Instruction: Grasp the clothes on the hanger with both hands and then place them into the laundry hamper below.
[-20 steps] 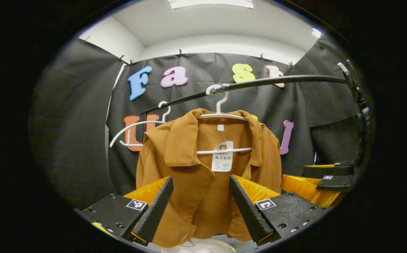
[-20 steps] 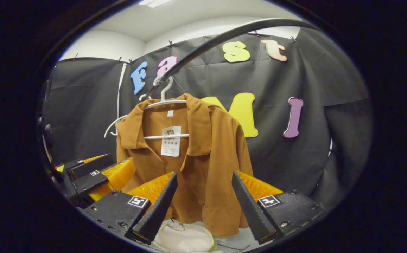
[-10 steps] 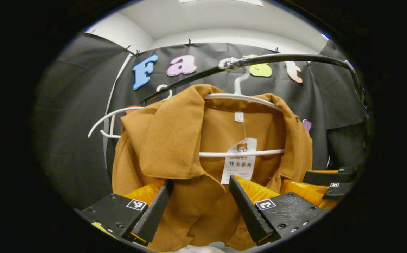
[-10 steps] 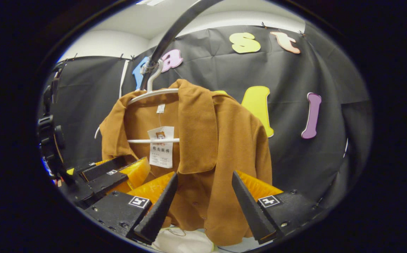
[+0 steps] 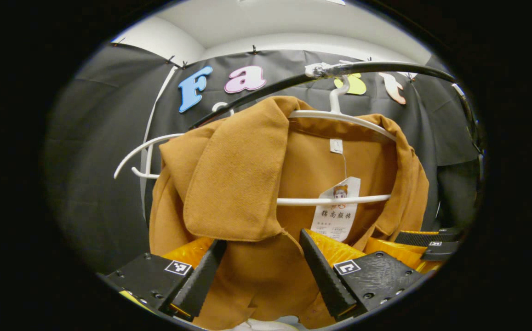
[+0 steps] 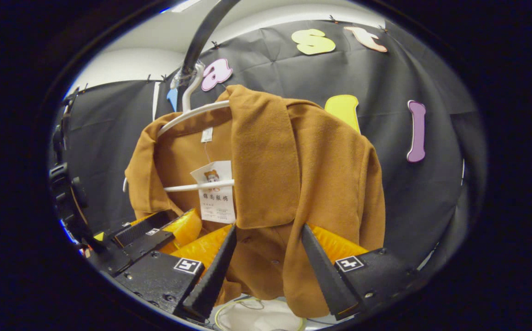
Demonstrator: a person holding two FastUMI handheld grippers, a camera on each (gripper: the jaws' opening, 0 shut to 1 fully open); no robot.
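I found the brown collared jacket point(image 5: 266, 193) hanging open-fronted on a white hanger point(image 5: 339, 117) hooked over a black rail, a paper tag dangling inside its neck. Beneath its hem sat the pale-lined laundry hamper point(image 6: 256, 317), partly hidden.

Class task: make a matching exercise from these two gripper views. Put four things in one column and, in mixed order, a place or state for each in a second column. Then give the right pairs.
Things
1. brown jacket
2. white hanger
3. paper tag
4. left gripper

Places or states
A. hooked over the black rail
B. open, jacket cloth between its fingers
C. draped on the hanger
D. dangling inside the collar

Pairs: 1-C, 2-A, 3-D, 4-B
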